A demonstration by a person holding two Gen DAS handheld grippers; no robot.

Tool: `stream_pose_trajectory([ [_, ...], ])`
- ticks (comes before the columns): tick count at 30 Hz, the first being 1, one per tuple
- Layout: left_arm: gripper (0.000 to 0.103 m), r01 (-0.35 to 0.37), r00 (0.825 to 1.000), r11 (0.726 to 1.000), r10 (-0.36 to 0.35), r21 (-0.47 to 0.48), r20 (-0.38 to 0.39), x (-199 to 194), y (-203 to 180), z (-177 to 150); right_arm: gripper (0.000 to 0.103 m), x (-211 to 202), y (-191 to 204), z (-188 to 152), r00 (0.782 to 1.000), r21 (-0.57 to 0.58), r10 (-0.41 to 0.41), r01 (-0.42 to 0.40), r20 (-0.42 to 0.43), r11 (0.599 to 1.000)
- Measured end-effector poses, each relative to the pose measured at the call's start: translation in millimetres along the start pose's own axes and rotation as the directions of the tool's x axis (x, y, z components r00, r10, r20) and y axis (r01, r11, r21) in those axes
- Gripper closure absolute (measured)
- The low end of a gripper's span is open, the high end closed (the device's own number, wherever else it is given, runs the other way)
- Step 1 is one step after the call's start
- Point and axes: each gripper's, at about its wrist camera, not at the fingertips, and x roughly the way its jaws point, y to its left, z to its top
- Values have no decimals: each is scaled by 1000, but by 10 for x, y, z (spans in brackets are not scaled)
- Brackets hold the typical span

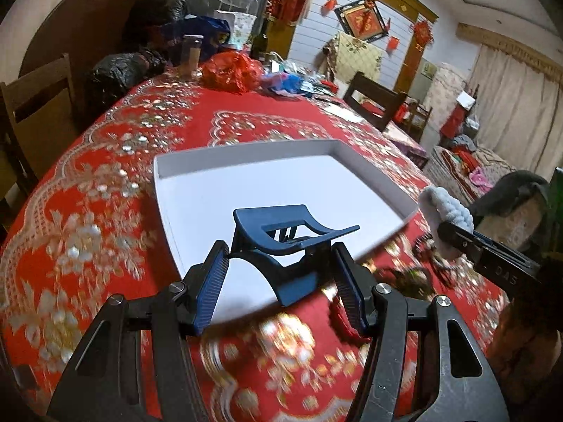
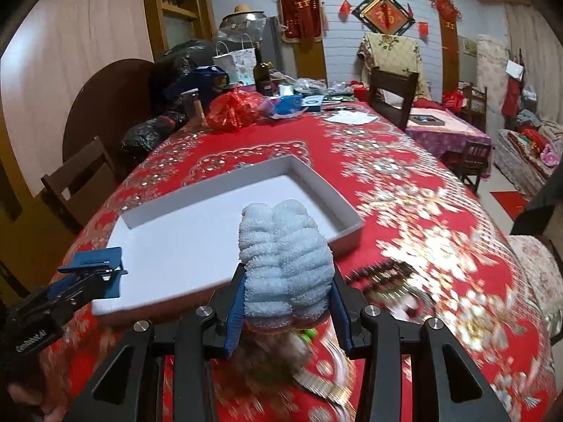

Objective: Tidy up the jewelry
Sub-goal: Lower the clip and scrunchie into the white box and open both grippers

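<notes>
Gripping a dark blue claw hair clip (image 1: 281, 242), the left gripper (image 1: 279, 277) has its fingers (image 1: 211, 288) pressed against the clip's two sides; the clip is held clear of the bench, over the near edge of the white tray (image 1: 246, 183). In the right wrist view the same clip (image 2: 96, 270) shows at the tray's near left corner, carried by the left gripper (image 2: 75, 290).

The right gripper (image 2: 286, 292) has its fingers (image 2: 235, 306) closed on a pale blue fluffy scrunchie (image 2: 285, 263), which stands upright between them, just short of the tray's near edge (image 2: 218, 281). In the left wrist view the scrunchie (image 1: 441, 211) appears beyond the tray's right corner, at the tip of the right gripper (image 1: 457, 237).

The tray lies open on the red floral tablecloth (image 1: 116, 190) covering the bench. Loose jewelry (image 2: 383, 277), blurred, lies on the cloth near the tray's near right corner; individual pieces cannot be told apart.

At the far end of the bench stand a red plastic bag (image 2: 235, 109), a dark bottle (image 2: 262, 74) and black bags (image 2: 147, 133). Wooden chairs (image 2: 392, 95) stand at the bench's edges.
</notes>
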Motion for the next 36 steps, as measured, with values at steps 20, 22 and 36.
stream_pose_trajectory([
  [20,44,-59,996,998,57,-24,-65,619,197,103,60,1159,417,215,966,6,119,-121,-231,993],
  [22,44,-67,996,998,66,-13,-65,622,179,98,57,1156,413,208,968,-4,112,-115,-223,993],
  [36,35,-50,997,999,50,6,-63,444,182,95,53,870,312,255,972,20,147,-146,-181,989],
])
